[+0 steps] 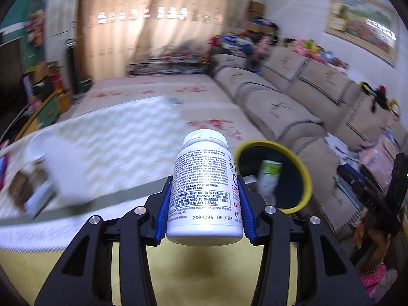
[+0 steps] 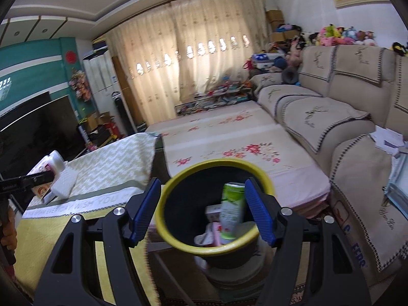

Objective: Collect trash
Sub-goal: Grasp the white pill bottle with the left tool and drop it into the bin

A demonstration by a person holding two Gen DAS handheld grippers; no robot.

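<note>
Beige sofas and a floral mat surround a black, yellow-rimmed plastic bin (image 2: 178, 176), already holding a green carton (image 2: 233, 211). Short of it, a white plastic pill bottle (image 1: 204, 186) is clenched in the left claw (image 1: 205, 204), presumably for dropping. Before the bin, the right claw (image 2: 204, 211) is held released, grasping nothing.

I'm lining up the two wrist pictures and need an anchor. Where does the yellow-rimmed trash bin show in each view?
Left wrist view: the yellow-rimmed trash bin is right of centre, just past the white pill bottle held in the left claw.
Right wrist view: the bin sits low at centre, between the right claw's blue pads.
Shared landmark: the green-and-white carton standing inside the bin.
</note>
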